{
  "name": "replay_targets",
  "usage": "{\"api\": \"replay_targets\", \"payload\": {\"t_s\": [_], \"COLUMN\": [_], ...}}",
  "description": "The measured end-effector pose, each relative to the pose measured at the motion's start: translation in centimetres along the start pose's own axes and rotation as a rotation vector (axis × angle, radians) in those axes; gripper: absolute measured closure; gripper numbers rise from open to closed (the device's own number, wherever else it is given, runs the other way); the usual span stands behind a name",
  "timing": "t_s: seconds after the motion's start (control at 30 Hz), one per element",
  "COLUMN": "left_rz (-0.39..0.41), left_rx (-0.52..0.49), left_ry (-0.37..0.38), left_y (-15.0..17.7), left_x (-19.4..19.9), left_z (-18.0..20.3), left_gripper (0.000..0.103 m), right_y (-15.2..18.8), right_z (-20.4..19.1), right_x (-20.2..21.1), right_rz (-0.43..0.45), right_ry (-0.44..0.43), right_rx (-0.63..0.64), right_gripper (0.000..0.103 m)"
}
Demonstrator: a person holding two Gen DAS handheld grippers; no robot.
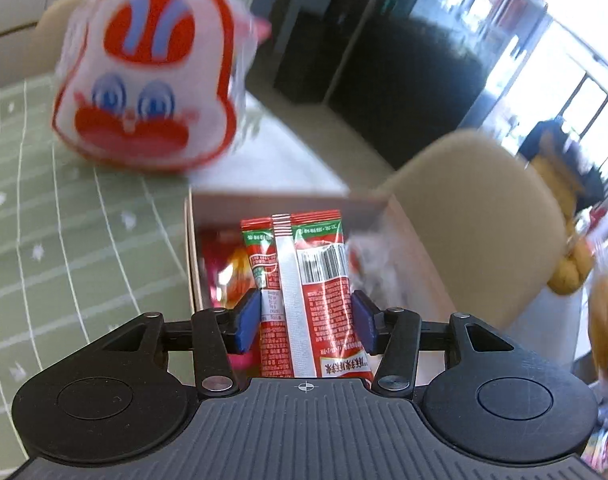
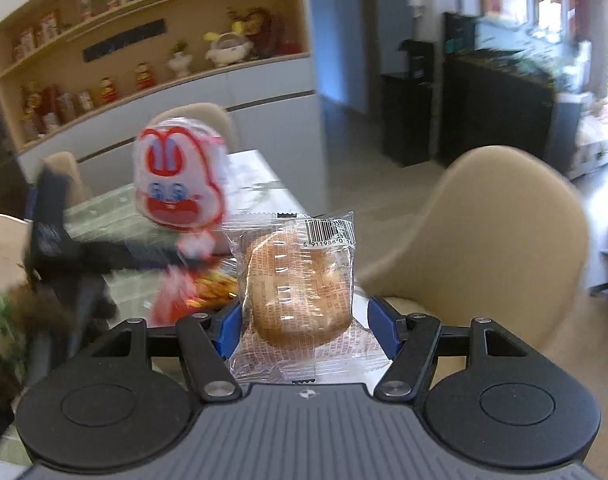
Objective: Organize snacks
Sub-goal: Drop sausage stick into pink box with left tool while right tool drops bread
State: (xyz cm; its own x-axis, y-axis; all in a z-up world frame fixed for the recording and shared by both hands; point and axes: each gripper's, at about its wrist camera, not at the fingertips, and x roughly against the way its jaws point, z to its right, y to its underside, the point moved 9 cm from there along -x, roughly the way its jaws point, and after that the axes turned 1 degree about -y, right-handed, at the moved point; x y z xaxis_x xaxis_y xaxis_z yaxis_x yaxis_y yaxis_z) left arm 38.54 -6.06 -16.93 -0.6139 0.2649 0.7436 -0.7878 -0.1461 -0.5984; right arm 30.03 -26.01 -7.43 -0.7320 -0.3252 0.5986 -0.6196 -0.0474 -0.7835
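My left gripper (image 1: pixel 305 320) is shut on a red snack packet (image 1: pixel 304 280) with a white seam and a barcode, held upright above an open white box (image 1: pixel 272 200) that holds other colourful snacks. My right gripper (image 2: pixel 304 320) is shut on a clear-wrapped bun (image 2: pixel 300 288) with a barcode on the wrapper. A white and red rabbit-face bag (image 1: pixel 148 80) stands on the green tablecloth (image 1: pixel 64 260) beyond the box; it also shows in the right wrist view (image 2: pixel 176 184). The left gripper's dark body (image 2: pixel 60 248) appears blurred at the left of the right wrist view.
A beige chair (image 1: pixel 475 232) stands right of the box, and shows in the right wrist view (image 2: pixel 495 240). More snacks (image 2: pixel 200 284) lie behind the bun. Wooden shelves with figurines (image 2: pixel 144 40) line the far wall. Dark cabinets (image 1: pixel 403 72) stand across the floor.
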Motion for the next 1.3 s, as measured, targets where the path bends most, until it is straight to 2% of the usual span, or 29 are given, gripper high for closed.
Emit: {"api": "replay_targets", "payload": {"t_s": [0.13,0.23,0.37,0.53,0.63,0.73,0.9,0.97,1.13,1.3], "left_rz": [-0.001,0.035,0.052,0.042,0.04,0.036,0.072,0.102,0.123,0.131], "left_rx": [0.027,0.008,-0.013,-0.002,0.006,0.052,0.132,0.158,0.193,0.202], "left_ry": [0.001,-0.059,-0.099,-0.113,-0.1,-0.065,0.045,0.067,0.053,0.012], "left_y": [1.5,1.5,1.6,2.1,2.1,1.9,1.0,0.5,0.1,0.1], "left_x": [-0.7,-0.5,0.2,0.0,-0.1,-0.1,1.4,2.2,3.6,4.5], "left_z": [0.0,-0.1,-0.2,-0.4,-0.5,-0.8,-0.6,-0.6,-1.1,-0.9], "left_gripper": [0.05,0.051,0.05,0.05,0.049,0.05,0.051,0.051,0.051,0.051], "right_y": [-2.5,-3.3,-1.7,0.9,0.8,1.0,-0.5,-0.6,0.7,0.3], "right_z": [-1.7,-2.5,-3.0,-2.5,-3.2,-3.2,-2.1,-1.6,-1.2,-2.6], "right_x": [-5.5,-10.1,-15.7,-19.7,-19.9,-19.5,-17.2,-16.2,-14.2,-15.1], "right_rz": [-0.064,-0.119,-0.2,-0.305,-0.303,-0.333,-0.28,-0.26,-0.203,-0.13], "right_ry": [-0.066,-0.074,-0.064,-0.07,-0.079,-0.118,-0.2,-0.198,-0.127,-0.105], "right_rx": [0.018,0.03,0.025,-0.014,0.049,0.052,-0.042,-0.045,0.049,0.104], "right_gripper": [0.037,0.037,0.037,0.037,0.036,0.035,0.031,0.031,0.032,0.032]}}
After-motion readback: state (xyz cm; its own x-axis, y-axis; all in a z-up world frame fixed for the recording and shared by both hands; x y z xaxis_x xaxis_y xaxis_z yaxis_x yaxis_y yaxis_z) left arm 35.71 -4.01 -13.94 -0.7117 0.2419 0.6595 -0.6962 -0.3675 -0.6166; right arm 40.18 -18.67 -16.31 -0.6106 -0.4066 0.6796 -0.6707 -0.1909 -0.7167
